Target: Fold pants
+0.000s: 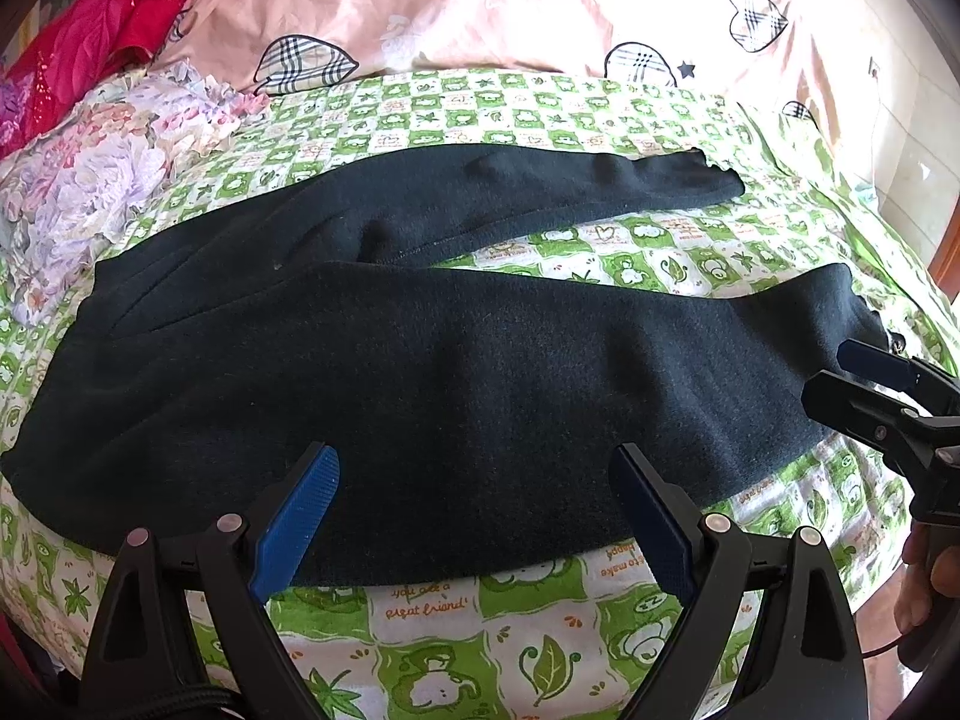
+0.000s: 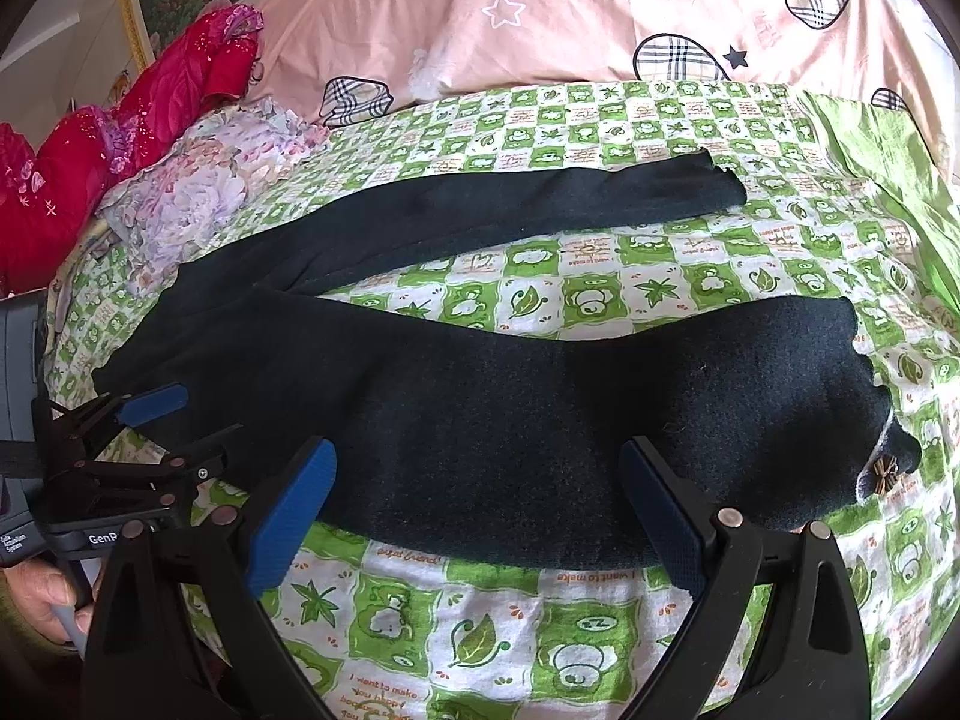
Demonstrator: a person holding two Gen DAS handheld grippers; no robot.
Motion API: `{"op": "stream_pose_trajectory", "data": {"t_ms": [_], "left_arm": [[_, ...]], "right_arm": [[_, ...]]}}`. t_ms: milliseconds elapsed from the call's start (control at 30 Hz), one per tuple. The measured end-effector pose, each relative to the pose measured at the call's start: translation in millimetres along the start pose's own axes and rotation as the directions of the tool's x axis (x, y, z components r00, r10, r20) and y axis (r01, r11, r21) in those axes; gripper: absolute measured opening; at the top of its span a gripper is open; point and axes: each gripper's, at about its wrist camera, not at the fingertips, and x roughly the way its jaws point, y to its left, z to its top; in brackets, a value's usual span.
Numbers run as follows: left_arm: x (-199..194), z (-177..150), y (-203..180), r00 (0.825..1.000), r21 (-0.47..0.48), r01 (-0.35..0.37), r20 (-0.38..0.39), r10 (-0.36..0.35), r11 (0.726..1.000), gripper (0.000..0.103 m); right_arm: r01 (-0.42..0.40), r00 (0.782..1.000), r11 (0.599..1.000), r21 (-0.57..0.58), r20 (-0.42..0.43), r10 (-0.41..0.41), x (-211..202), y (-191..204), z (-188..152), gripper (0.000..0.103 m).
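Note:
Dark navy pants [image 1: 480,348] lie flat on the green patterned bedsheet [image 1: 528,618], waist to the left, both legs running right. The far leg [image 1: 540,192] and the near leg [image 2: 600,396] spread apart in a V. A small ornament [image 2: 883,471] sits at the near leg's cuff. My left gripper [image 1: 474,456] is open over the near edge of the pants close to the waist, with nothing between its blue pads [image 1: 300,516]. My right gripper [image 2: 477,447] is open over the near leg, also holding nothing. Each gripper shows in the other's view: right gripper [image 1: 831,369], left gripper [image 2: 204,414].
A pink duvet [image 1: 480,0] with plaid hearts lies along the back of the bed. Red cloth [image 1: 90,36] and a floral cloth [image 1: 108,168] lie at the back left. A hand [image 2: 48,594] grips the left gripper's handle. The bed's near edge runs below the grippers.

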Motion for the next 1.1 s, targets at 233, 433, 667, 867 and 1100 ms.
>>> {"op": "stream_pose_trajectory", "data": {"t_ms": [233, 433, 667, 867, 1100], "left_arm": [[6, 6, 3, 0.999, 0.0, 0.042, -0.02, -0.042, 0.999, 0.092], [11, 25, 7, 0.994, 0.002, 0.102, -0.034, -0.101, 0.995, 0.092], [21, 66, 3, 0.989, 0.069, 0.145, -0.037, -0.143, 0.987, 0.092], [45, 115, 11, 0.984, 0.108, 0.17, -0.064, -0.164, 0.98, 0.092], [87, 173, 31, 0.979, 0.102, 0.18, -0.118, -0.168, 0.978, 0.092]], "right_arm": [[-0.052, 0.998, 0.998, 0.023, -0.02, 0.052, 5, -7, 4, 0.095], [-0.074, 0.997, 0.997, 0.035, -0.026, 0.075, 5, -21, 23, 0.095], [-0.138, 0.989, 0.984, 0.108, -0.04, 0.143, 16, -53, 66, 0.091], [-0.133, 0.988, 0.986, 0.102, -0.063, 0.14, 36, -79, 115, 0.088], [-0.113, 0.987, 0.988, 0.109, -0.1, 0.124, 67, -110, 160, 0.088]]}}
